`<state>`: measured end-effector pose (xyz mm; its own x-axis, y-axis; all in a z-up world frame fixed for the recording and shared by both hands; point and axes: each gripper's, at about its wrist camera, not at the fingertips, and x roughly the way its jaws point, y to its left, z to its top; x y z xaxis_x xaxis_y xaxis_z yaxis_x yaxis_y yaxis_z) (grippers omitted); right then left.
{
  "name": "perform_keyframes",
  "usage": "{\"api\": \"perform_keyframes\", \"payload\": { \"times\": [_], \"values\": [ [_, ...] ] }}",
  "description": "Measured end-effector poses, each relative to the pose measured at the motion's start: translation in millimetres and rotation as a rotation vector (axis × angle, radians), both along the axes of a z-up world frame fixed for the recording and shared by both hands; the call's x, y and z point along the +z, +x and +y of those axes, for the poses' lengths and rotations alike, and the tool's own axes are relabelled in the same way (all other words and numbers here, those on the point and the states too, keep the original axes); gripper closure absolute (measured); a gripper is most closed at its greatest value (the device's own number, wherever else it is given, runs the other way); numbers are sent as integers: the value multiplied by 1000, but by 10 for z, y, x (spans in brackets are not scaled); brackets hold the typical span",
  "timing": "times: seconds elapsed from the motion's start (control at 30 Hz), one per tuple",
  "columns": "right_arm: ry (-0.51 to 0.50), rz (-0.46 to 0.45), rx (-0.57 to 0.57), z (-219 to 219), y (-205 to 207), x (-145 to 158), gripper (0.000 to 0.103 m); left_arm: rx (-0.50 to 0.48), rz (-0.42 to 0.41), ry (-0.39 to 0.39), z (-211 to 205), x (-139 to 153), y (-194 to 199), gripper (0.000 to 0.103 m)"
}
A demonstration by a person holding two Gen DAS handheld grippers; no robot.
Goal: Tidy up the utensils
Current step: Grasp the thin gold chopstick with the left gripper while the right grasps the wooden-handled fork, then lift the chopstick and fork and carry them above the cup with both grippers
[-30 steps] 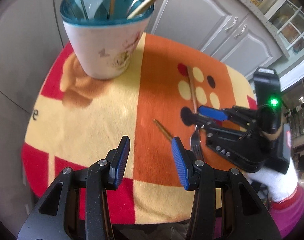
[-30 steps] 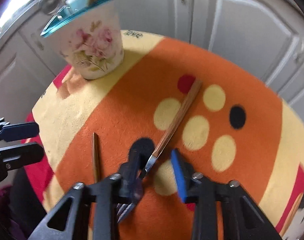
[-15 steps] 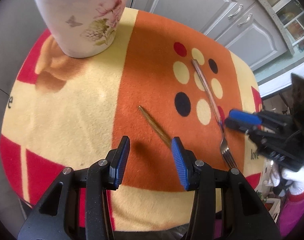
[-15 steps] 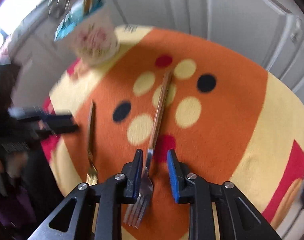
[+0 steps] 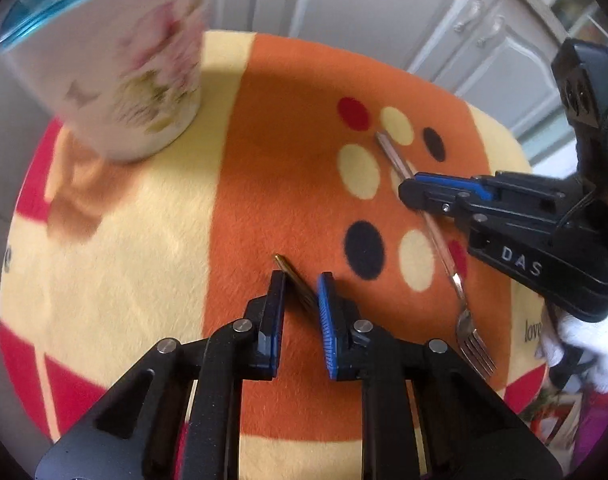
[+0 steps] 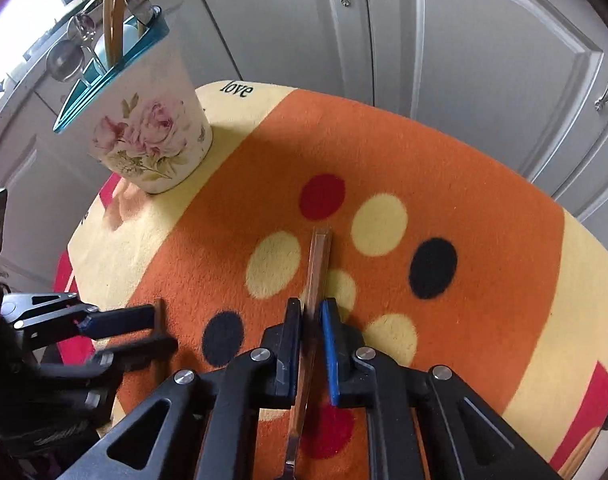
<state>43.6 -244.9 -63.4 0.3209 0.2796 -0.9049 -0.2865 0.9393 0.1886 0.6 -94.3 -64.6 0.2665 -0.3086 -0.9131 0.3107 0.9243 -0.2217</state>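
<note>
Your left gripper [image 5: 299, 280] is closing around the slim gold-coloured utensil handle [image 5: 293, 274]; your right gripper [image 6: 311, 312] is closing on the wooden-handled steel fork [image 6: 318, 264], pads touching.

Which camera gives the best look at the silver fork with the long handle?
The left wrist view: the fork shows nearly whole, tines and all, with the right gripper across its handle. The right wrist view shows only the handle running between the closing jaws; the tines are out of frame.
</note>
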Motion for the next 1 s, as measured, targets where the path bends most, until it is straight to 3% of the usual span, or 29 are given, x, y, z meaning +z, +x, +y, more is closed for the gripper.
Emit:
{"api": "perform_keyframes", "payload": {
  "times": [0.17,0.4,0.63,1.0],
  "values": [
    [17,-68,32,-66,-225,293,94,-9,6,-45,93,97,39,94],
    [97,-175,16,-231,-675,799,94,-57,-114,-113,226,636,-169,98],
    [115,-241,-8,-281,-1055,1101,94,-71,-175,-155,368,987,-315,98],
    [119,-319,14,-85,-1105,1411,95,-48,-289,-187,615,1566,-394,98]
  ]
}}
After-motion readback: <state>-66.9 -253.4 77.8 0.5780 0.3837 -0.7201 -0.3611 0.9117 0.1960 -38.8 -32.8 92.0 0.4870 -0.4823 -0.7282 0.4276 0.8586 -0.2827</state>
